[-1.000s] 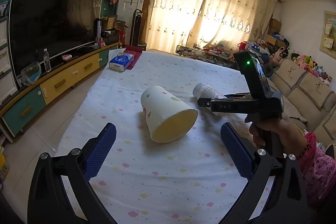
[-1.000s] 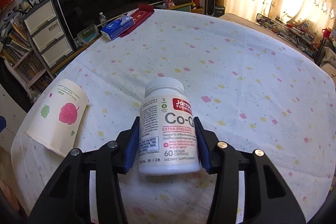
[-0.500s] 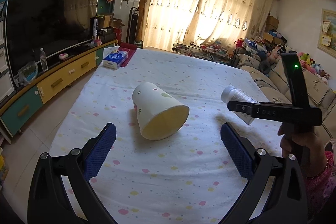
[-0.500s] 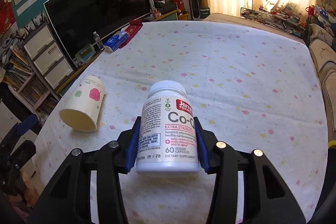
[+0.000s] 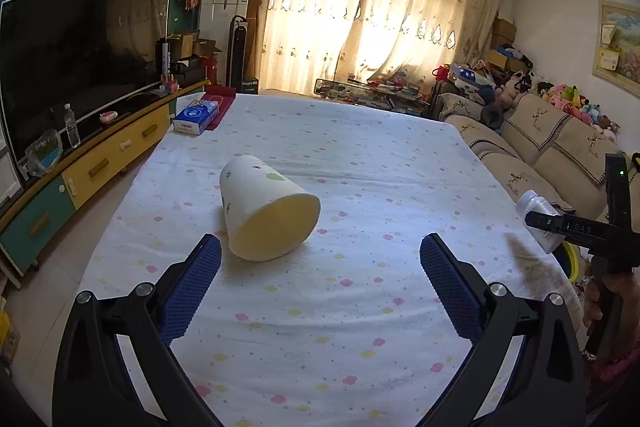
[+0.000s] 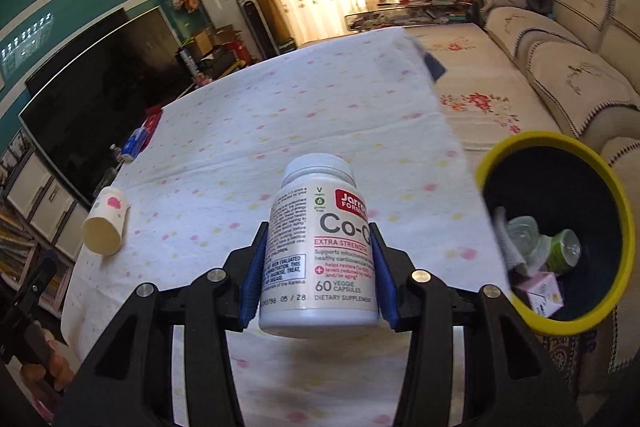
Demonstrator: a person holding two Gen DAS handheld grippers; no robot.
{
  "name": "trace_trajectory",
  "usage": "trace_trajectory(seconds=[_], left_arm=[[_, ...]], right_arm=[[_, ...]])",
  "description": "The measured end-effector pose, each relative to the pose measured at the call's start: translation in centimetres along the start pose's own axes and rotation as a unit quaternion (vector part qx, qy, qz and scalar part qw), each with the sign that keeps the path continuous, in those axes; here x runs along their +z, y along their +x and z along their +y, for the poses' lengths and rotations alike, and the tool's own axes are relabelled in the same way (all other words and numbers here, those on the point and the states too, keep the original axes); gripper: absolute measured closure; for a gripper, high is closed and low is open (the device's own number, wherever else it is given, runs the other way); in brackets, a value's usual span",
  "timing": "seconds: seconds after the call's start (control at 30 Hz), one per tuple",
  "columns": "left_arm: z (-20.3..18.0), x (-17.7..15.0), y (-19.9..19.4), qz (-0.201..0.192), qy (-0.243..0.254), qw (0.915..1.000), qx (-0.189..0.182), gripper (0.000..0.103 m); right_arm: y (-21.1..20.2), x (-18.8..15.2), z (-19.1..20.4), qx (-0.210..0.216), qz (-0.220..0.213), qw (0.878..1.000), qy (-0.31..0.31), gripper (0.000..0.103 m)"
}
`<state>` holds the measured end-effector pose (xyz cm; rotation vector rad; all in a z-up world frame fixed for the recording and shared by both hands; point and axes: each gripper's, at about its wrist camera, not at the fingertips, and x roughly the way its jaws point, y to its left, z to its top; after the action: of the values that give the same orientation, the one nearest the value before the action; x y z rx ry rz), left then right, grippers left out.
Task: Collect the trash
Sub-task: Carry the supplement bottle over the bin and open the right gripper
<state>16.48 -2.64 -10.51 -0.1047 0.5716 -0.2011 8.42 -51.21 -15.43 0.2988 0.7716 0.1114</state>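
Observation:
My right gripper (image 6: 318,267) is shut on a white supplement bottle (image 6: 320,251) and holds it in the air above the table's right side; the bottle also shows in the left wrist view (image 5: 538,213). A yellow-rimmed dark bin (image 6: 600,319) with several pieces of trash inside stands just right of the bottle, beside the table. A white paper cup (image 5: 266,207) lies on its side on the dotted tablecloth (image 5: 360,307), its mouth toward me; it also shows in the right wrist view (image 6: 105,225). My left gripper (image 5: 320,271) is open and empty, a little short of the cup.
A blue tissue box (image 5: 196,119) and a red cloth (image 5: 220,99) lie at the table's far left corner. A TV (image 5: 80,51) on a low cabinet (image 5: 80,167) runs along the left. A sofa (image 5: 552,147) lines the right side.
My right gripper has carried the bottle to the right, off past the table's right edge and toward the bin, which has come into view. My left gripper has stayed open, facing the cup.

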Motion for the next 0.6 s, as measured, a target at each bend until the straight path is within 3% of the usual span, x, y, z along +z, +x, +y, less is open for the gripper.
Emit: trace_trajectory(seconds=[0.27,0.57,0.6], left_arm=[[-1.9,0.1,0.3,0.007,0.020,0.9998,0.001,0.005],[-4.0,0.5,2.0,0.026,0.038,0.9989,-0.002,0.005],[-4.2,0.5,2.2,0.029,0.040,0.9988,-0.003,0.005]], right_arm=[[-2.1,0.5,-9.2,-0.099,-0.046,0.991,0.074,0.058],[-0.2,0.4,-15.9,-0.172,-0.032,0.979,0.108,0.057],[-0.1,0.5,-16.1,-0.175,-0.033,0.978,0.109,0.052]])
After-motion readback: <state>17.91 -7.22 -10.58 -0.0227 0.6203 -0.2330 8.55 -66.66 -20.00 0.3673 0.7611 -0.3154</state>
